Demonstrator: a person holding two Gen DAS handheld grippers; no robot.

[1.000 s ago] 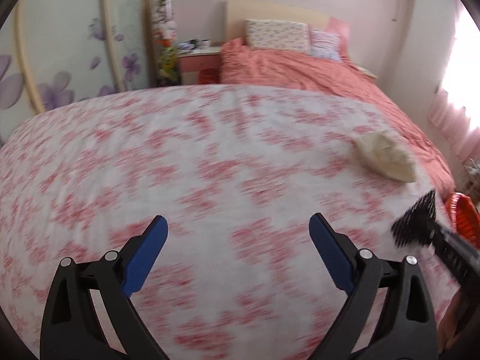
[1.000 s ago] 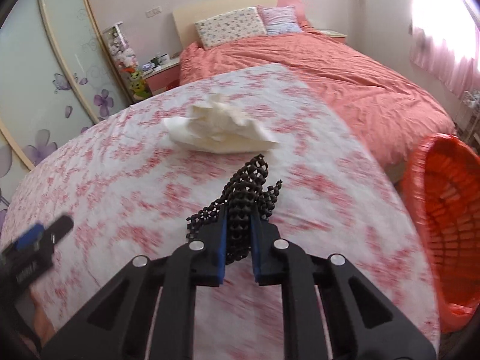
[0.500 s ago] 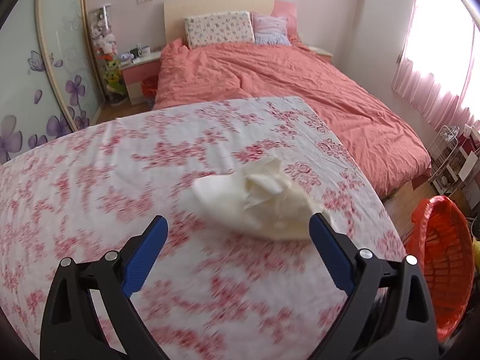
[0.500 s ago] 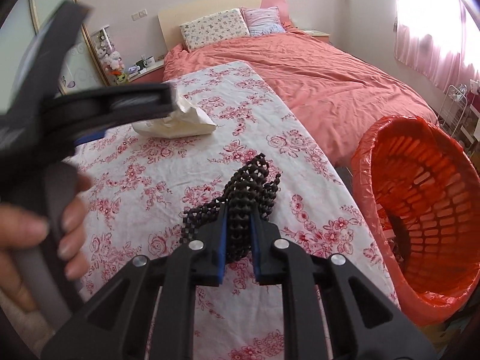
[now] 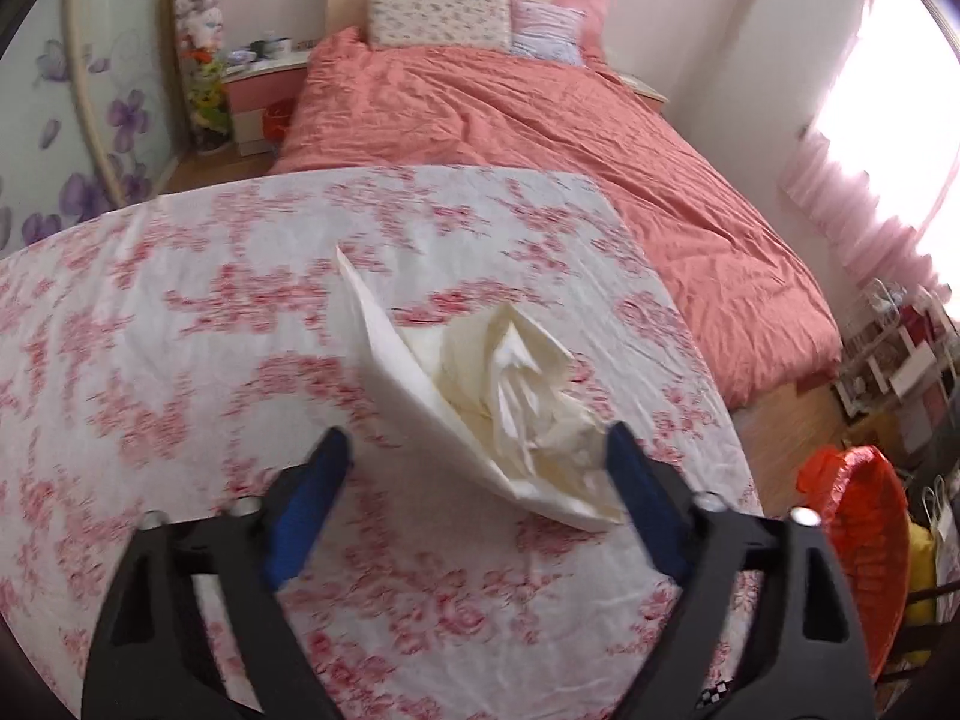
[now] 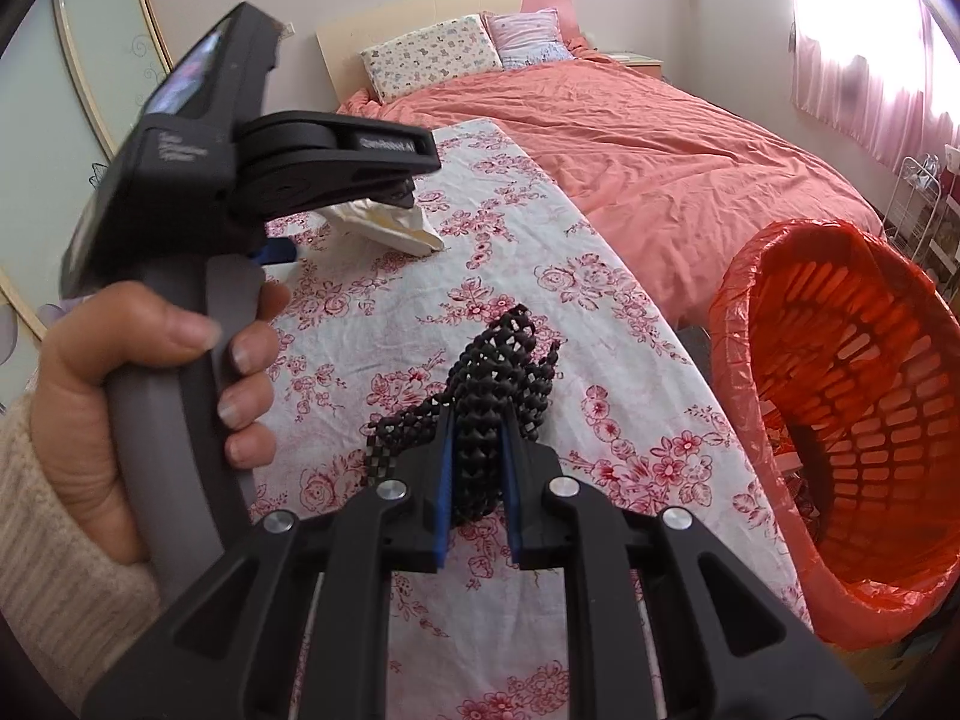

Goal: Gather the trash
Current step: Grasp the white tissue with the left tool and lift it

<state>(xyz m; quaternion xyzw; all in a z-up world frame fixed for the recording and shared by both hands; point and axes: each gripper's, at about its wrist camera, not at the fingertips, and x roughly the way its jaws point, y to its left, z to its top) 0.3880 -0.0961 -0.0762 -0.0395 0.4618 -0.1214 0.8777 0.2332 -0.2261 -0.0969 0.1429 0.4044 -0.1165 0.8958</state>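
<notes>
The left gripper [image 5: 474,468] is spread wide above the floral-covered surface [image 5: 180,360], its blue-padded fingers [image 5: 309,495] on either side of a crumpled cream tissue [image 5: 510,408] that lies on the cloth; the tissue's near right corner meets the right finger, though motion blur makes it hard to say whether they truly touch. From the right wrist view that same gripper [image 6: 414,195] crosses the upper left, held by the person's left hand [image 6: 138,384], and its black body hides most of the tissue [image 6: 396,227], leaving only a pale wedge showing beneath it. The right gripper [image 6: 477,468] is clamped on a piece of black mesh netting [image 6: 501,372], which sticks up from between its fingers; how much of the mesh sits lower between the pads cannot be seen. The orange bin [image 6: 852,420], lined with an orange bag, stands off the right edge of the surface, its bottom in shadow with contents too dim to identify. In the left wrist view the bin [image 5: 858,540] is cut off at the lower right. A coral-covered bed [image 6: 630,138] fills the far side.
</notes>
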